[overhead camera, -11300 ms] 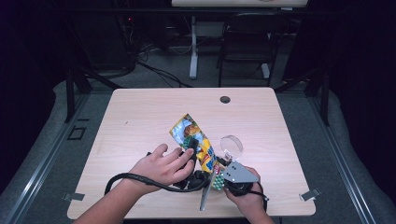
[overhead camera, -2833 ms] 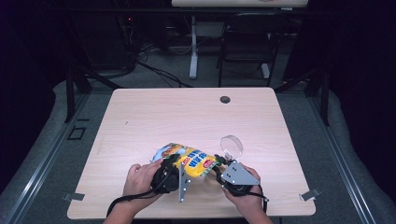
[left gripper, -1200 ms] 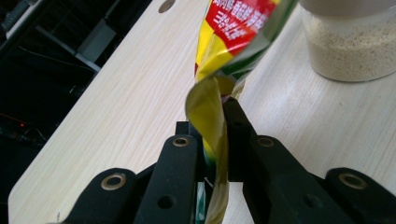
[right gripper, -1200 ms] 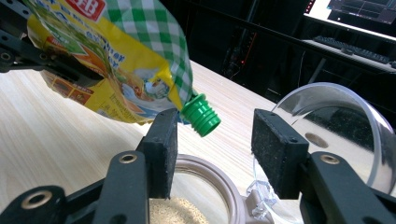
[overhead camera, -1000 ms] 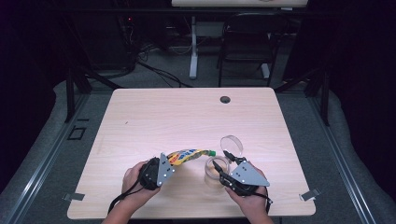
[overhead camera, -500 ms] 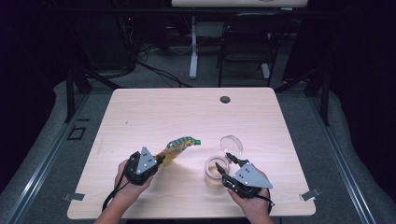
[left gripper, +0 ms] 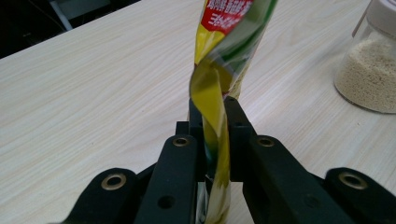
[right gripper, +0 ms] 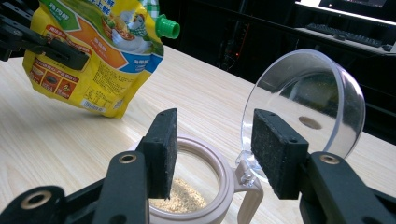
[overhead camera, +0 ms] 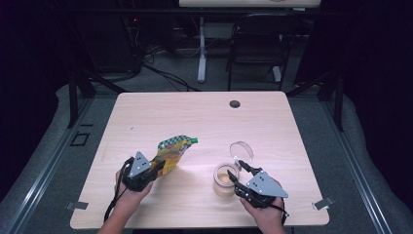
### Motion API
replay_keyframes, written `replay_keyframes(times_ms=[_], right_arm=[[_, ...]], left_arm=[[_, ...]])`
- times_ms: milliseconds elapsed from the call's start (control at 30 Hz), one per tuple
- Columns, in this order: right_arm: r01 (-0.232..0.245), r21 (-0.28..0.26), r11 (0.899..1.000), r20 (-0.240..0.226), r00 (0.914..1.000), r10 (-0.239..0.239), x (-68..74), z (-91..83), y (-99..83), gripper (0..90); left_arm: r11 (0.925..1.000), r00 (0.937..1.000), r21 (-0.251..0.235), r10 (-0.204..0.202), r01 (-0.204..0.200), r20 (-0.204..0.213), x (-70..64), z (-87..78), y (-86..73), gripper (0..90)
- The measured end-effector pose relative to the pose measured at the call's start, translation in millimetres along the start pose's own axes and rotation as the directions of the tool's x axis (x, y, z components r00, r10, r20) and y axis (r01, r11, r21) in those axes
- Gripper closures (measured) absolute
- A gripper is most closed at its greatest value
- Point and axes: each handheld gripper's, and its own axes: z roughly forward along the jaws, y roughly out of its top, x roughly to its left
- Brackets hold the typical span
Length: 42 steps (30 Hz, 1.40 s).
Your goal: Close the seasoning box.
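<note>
Pouch [overhead camera: 171, 152] in our left gripper [overhead camera: 155, 169] is pinched tight by its bottom edge and held off the table, left of the jar [overhead camera: 225, 179], while our right gripper [overhead camera: 235, 176] waits open by the jar's flipped-up lid [overhead camera: 242, 151], so we can close it.

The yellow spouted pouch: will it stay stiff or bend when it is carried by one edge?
Probably floppy: the yellow pouch twists where the left hand-held gripper pinches it. It seems light, since it hangs clear of the table from that one edge.
</note>
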Motion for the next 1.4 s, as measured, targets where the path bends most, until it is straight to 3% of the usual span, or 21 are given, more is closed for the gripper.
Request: replay_keyframes(times_ms=[267, 700, 1000, 1233, 1400], right_arm=[[-0.004, -0.001, 1.0, -0.006, 1.0, 0.004, -0.4, 1.7, -0.4, 51.6], [-0.005, 0.002, 1.0, -0.012, 0.9999, 0.005, -0.6, 2.5, 0.3, 51.8], [-0.012, 0.0, 1.0, -0.019, 0.9997, 0.012, -1.5, 3.4, 0.4, 51.8], [-0.013, -0.001, 1.0, -0.02, 0.9997, 0.013, -1.9, 3.1, 0.4, 51.9], [-0.02, -0.005, 1.0, -0.015, 0.9997, 0.02, -3.5, 1.3, 0.7, 51.9]], left_arm=[[0.9987, 0.9986, -0.005, -0.051, 0.051, 0.012, 6.6, -1.8, -5.4, 85.3], [0.9964, 0.9966, 0.034, -0.079, 0.078, 0.023, 9.1, -5.7, -10.7, 85.0], [0.9885, 0.9882, 0.037, -0.148, 0.146, 0.04, 15.2, -9.9, -20.7, 83.6], [0.9847, 0.9843, 0.038, -0.171, 0.17, 0.042, 17.1, -15.0, -26.5, 78.2], [0.9796, 0.9784, 0.007, -0.201, 0.201, 0.047, 21.1, -27.3, -29.8, 73.6]])
